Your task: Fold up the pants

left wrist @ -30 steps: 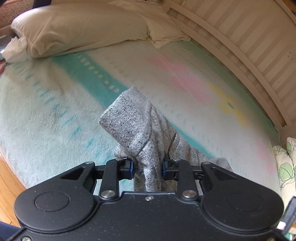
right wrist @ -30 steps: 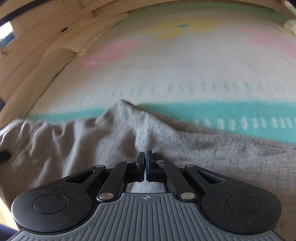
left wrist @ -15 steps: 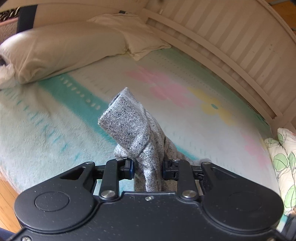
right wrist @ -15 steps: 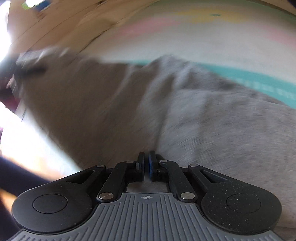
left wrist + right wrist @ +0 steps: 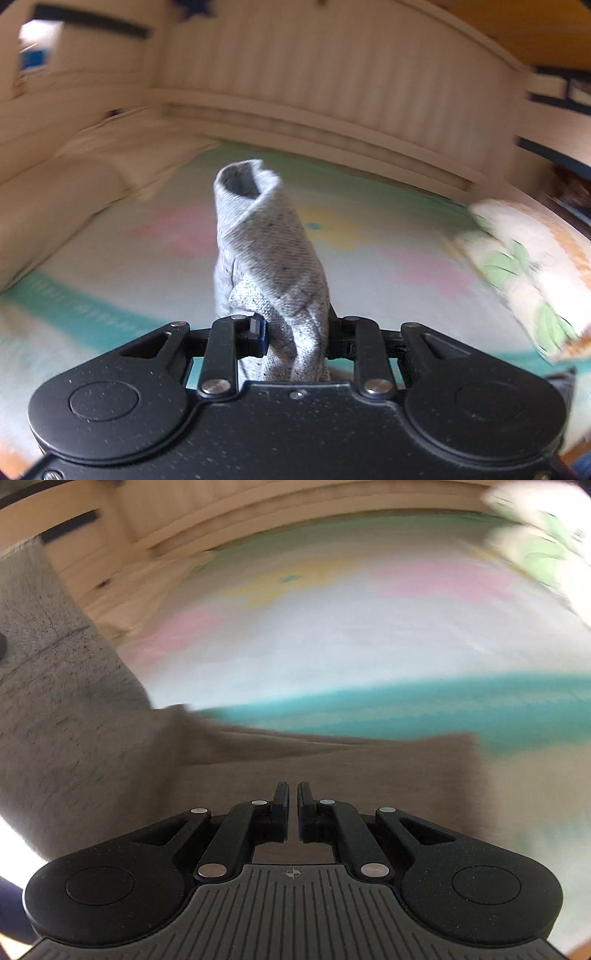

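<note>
- both views motion-blurred
- left gripper (image 5: 295, 332) clamps grey pants (image 5: 269, 258)
- right gripper (image 5: 293, 797) jaws recently parted slightly, narrow gap; hold unclear
- pastel blanket (image 5: 369, 266), slatted bed rail (image 5: 314, 74) behind

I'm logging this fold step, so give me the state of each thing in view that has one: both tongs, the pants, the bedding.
Left tongs: shut on a bunched, twisted part of the grey pants, its open end sticking up.
Right tongs: nearly shut on a thin layer of the pants; jaws have just opened slightly.
Blanket: spread flat on the bed.
Leaf-print pillow: lying at the blanket's edge, blurred.
</note>
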The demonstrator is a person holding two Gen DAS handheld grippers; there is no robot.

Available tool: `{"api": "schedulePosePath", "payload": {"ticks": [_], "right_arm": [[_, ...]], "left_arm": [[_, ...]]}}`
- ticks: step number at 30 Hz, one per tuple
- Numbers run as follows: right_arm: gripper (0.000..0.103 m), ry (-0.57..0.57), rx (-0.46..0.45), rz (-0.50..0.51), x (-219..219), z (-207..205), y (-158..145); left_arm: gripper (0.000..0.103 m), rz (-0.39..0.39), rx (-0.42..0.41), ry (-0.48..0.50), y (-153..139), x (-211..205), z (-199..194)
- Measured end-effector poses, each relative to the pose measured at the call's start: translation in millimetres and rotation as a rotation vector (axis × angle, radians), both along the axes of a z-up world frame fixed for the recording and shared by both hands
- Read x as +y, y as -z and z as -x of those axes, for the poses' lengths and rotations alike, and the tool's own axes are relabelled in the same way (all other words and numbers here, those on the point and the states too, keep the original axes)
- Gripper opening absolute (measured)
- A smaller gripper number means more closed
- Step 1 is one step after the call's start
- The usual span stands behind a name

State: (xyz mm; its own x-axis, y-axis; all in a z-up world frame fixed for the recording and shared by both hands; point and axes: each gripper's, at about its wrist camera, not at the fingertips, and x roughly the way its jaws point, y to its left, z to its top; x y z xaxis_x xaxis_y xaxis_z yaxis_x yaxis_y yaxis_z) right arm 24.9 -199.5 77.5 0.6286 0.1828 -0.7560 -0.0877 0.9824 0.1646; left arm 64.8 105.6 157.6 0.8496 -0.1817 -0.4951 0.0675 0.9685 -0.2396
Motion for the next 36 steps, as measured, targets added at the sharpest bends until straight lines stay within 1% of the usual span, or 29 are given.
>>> {"api": "schedulePosePath", "payload": {"ticks": [2, 4, 6, 8, 10, 12, 14, 15, 19, 21, 23, 24, 25, 27, 29, 30, 32, 34, 35, 36], "right_arm": [[0.006, 0.067, 0.024, 0.003, -22.2, 4.4, 4.5], [0.006, 0.131, 0.053, -0.007, -44.8, 5.8, 10.8], [0.006, 0.184, 0.07, -0.014, -61.9, 8.6, 15.0], [0.006, 0.221, 0.077, 0.001, -70.8, 7.5, 17.5], [0.006, 0.244, 0.07, 0.009, -78.5, 10.9, 19.9], [0.006, 0.261, 0.054, 0.002, -85.9, 14.5, 16.6], [0.009, 0.274, 0.034, 0.012, -88.3, 16.9, 11.7], [0.013, 0.285, 0.023, 0.022, -86.8, 13.1, 12.4], [0.012, 0.309, -0.02, 0.06, -94.2, 14.3, 7.6], [0.012, 0.327, -0.043, 0.063, -96.5, 15.3, 4.6], [0.013, 0.334, -0.069, 0.04, -99.5, 17.6, 0.1], [0.013, 0.329, -0.089, 0.013, -100.9, 21.1, -3.8], [0.019, 0.32, -0.107, -0.021, -101.5, 21.7, -5.8], [0.028, 0.262, -0.134, -0.095, -97.7, 24.1, -11.8], [0.029, 0.173, -0.133, -0.133, -86.3, 21.9, -10.7], [0.029, 0.135, -0.127, -0.121, -77.7, 19.4, -9.1], [0.029, 0.061, -0.091, -0.037, -58.6, 14.2, -1.4], [0.03, 0.012, -0.018, 0.102, -40.6, 7.5, 13.2], [0.033, -0.008, 0.032, 0.173, -33.5, 4.4, 22.3], [0.038, -0.026, 0.059, 0.223, -28.5, 3.4, 29.7]], "left_arm": [[0.033, -0.019, 0.003, 0.068, 3.0, -38.2, -5.4], [0.034, -0.035, 0.036, 0.146, 16.4, -79.2, -12.1], [0.039, -0.059, 0.102, 0.228, 41.9, -119.5, -20.8], [0.046, -0.074, 0.179, 0.319, 68.8, -150.9, -25.9], [0.046, -0.083, 0.266, 0.405, 91.5, -174.2, -27.7], [0.046, -0.087, 0.313, 0.451, 101.8, -186.0, -22.7], [0.046, -0.109, 0.291, 0.456, 97.4, -186.7, -14.7], [0.046, -0.102, 0.273, 0.457, 92.1, -182.3, -12.7], [0.048, -0.032, 0.245, 0.47, 66.9, -162.7, -15.1], [0.05, 0.007, 0.215, 0.491, 51.0, -152.6, -13.0], [0.054, 0.02, 0.184, 0.511, 38.6, -146.3, -11.2], [0.055, 0.013, 0.173, 0.507, 35.1, -142.8, -10.8], [0.057, 0.005, 0.173, 0.496, 34.0, -139.4, -13.4], [0.057, -0.037, 0.208, 0.448, 44.2, -131.3, -27.1], [0.056, -0.084, 0.254, 0.377, 62.4, -121.3, -40.6], [0.056, -0.102, 0.281, 0.352, 72.3, -115.4, -44.7], [0.056, -0.137, 0.334, 0.319, 95.6, -106.0, -51.0], [0.056, -0.176, 0.379, 0.31, 115.9, -100.1, -47.5], [0.056, -0.197, 0.407, 0.315, 127.3, -99.3, -45.3], [0.057, -0.21, 0.435, 0.324, 136.7, -99.2, -40.9]]}}
